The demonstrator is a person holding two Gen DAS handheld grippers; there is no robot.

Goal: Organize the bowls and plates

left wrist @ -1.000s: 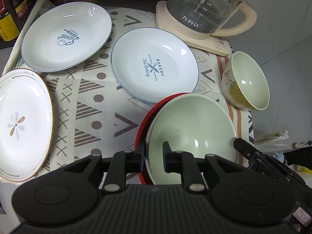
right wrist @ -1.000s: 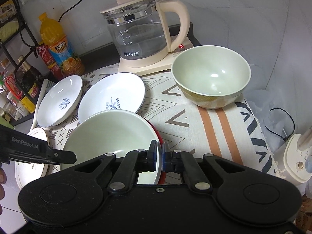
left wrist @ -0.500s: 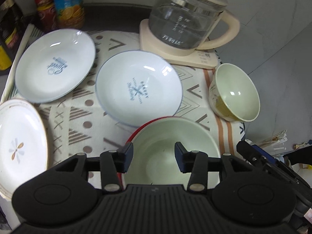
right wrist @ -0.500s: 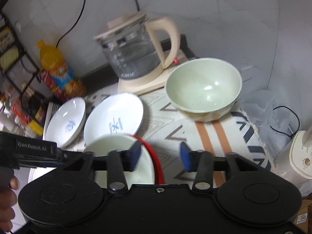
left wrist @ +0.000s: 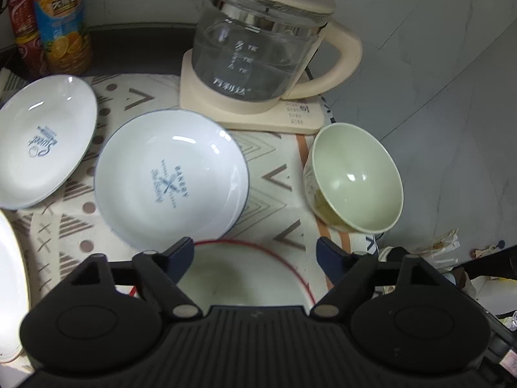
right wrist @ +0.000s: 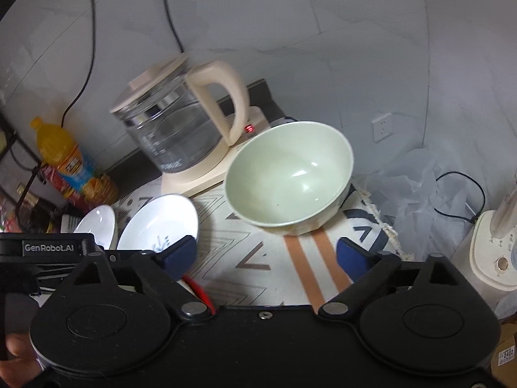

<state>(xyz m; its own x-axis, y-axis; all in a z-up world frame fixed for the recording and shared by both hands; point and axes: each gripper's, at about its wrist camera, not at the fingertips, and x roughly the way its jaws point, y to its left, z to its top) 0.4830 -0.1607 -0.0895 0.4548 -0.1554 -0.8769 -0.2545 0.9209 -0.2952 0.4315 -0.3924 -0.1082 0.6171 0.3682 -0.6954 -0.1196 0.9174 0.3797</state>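
Looking across the patterned cloth (left wrist: 278,174), I took stock from the biggest piece down. The glass kettle (left wrist: 258,48) stood on its cream base at twelve o'clock in my left view. Below it, at about ten o'clock from my left gripper (left wrist: 255,252), lay the white bakery plate (left wrist: 171,177), with a second white plate (left wrist: 42,142) further out at nine, the two rims close together. A third plate's edge showed at the far left, mostly cut off.

The red-rimmed bowl (left wrist: 245,271) sat at six o'clock, right under my left jaws, which had just been opening and now stood wide and clear of its rim, gripping nothing. My right gripper (right wrist: 266,255) had likewise just been opening; its jaws were spread with only cloth between them, the red rim a sliver at seven o'clock.

The green bowl (right wrist: 290,174) rested on the cloth at twelve o'clock from my right gripper, just beside the kettle base.

I judged the red-rimmed bowl set down and let go, so that step was finished. The next move, I reckoned, called for fetching the green bowl: reach forward, straddle its near rim with one pad inside, close, and nest it with the other bowl without knocking the kettle.
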